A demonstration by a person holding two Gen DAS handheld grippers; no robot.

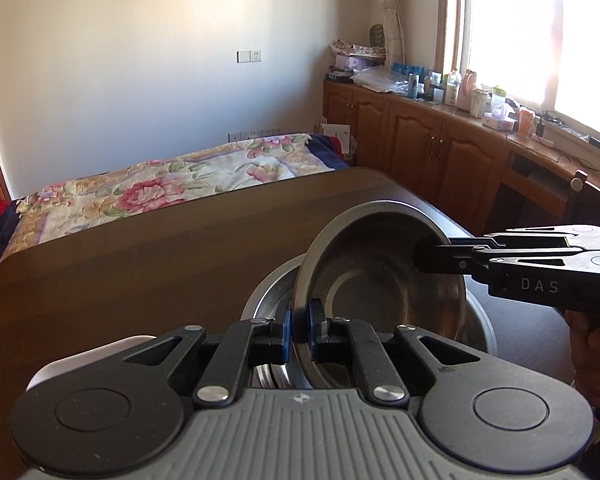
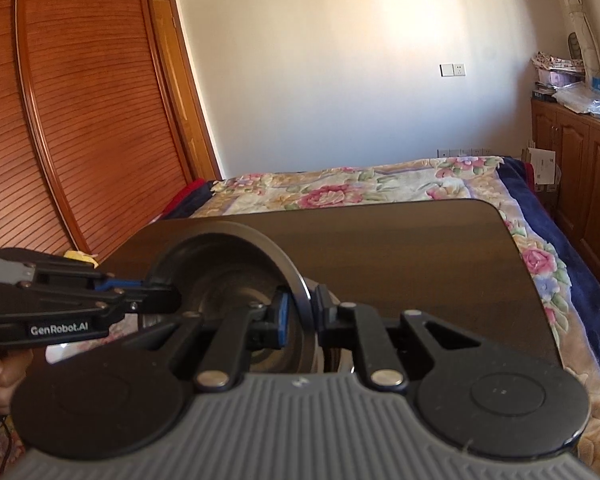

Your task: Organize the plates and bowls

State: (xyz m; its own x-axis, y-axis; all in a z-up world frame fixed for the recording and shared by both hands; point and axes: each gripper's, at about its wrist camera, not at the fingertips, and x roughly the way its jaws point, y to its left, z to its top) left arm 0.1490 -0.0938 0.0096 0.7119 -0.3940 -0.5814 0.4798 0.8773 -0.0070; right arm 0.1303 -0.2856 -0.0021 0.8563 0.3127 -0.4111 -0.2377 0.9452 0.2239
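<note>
Both the left tongs (image 1: 299,330) and right tongs (image 2: 300,312) are clamping opposite rims of a steel bowl (image 1: 380,276), holding it tilted just above a larger bowl (image 1: 268,300) on the table (image 1: 140,260).

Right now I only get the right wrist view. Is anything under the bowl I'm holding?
Observer: Yes. A wider bowl sits on the table, right beneath the held bowl.
Operator: How does the left gripper have it?
Observer: The left gripper is shut on the near rim, one blue pad inside the bowl and one outside.
Operator: And what's off to my right?
Observer: A bright window above a cluttered counter.
</note>
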